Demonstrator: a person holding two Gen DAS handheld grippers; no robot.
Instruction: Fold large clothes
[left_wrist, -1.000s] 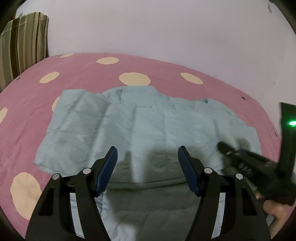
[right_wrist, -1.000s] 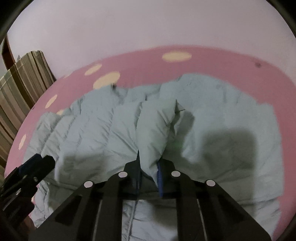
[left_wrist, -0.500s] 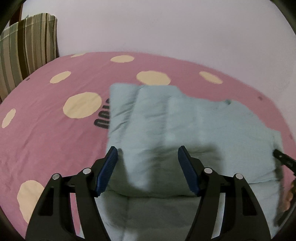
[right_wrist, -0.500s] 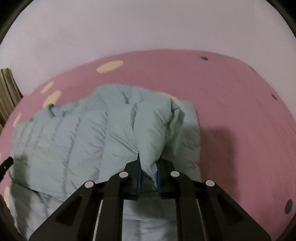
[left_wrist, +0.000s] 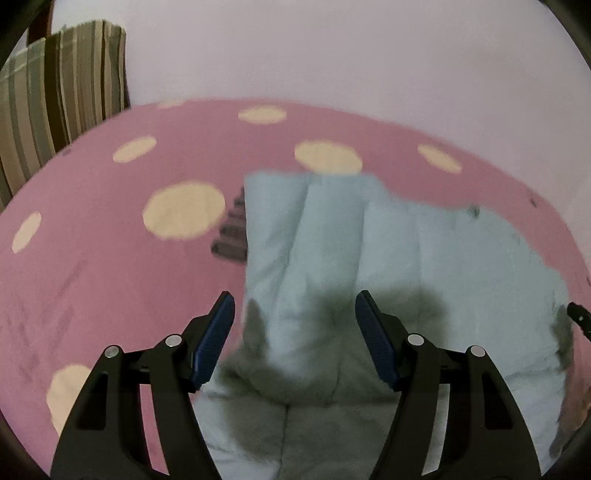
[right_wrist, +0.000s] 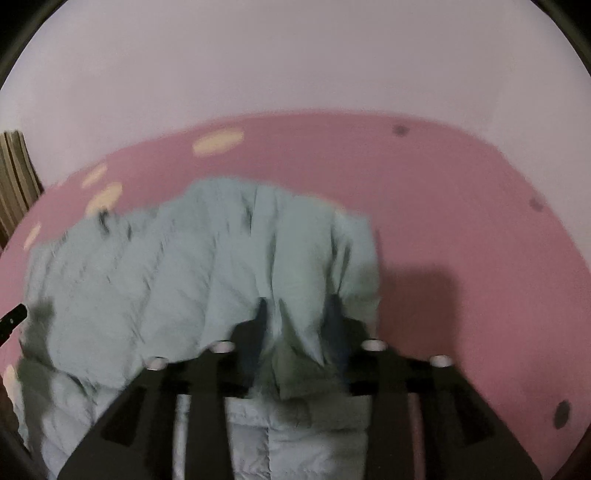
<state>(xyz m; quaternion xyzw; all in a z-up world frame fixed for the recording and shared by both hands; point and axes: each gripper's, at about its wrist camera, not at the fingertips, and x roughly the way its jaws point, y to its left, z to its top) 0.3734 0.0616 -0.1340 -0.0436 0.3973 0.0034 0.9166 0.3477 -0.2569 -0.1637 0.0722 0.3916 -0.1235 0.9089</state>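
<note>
A pale blue quilted jacket lies folded on a pink bedspread with cream dots. My left gripper hovers open over the jacket's near left part, its blue pads clear of the cloth. My right gripper sits at the jacket's right edge. Its jaws are opening, and a loose ridge of the fabric stands between them without being pressed. The picture there is blurred. A tip of the right gripper shows at the left wrist view's right edge.
A striped pillow leans against the pale wall at the far left. Bare pink bedspread stretches to the right of the jacket. The left gripper's tip pokes in at the right wrist view's left edge.
The right gripper carried a pinched fold of the jacket across to the right side, then spread its jaws off it. The jacket went from spread wide to folded narrower. The left gripper shifted left.
</note>
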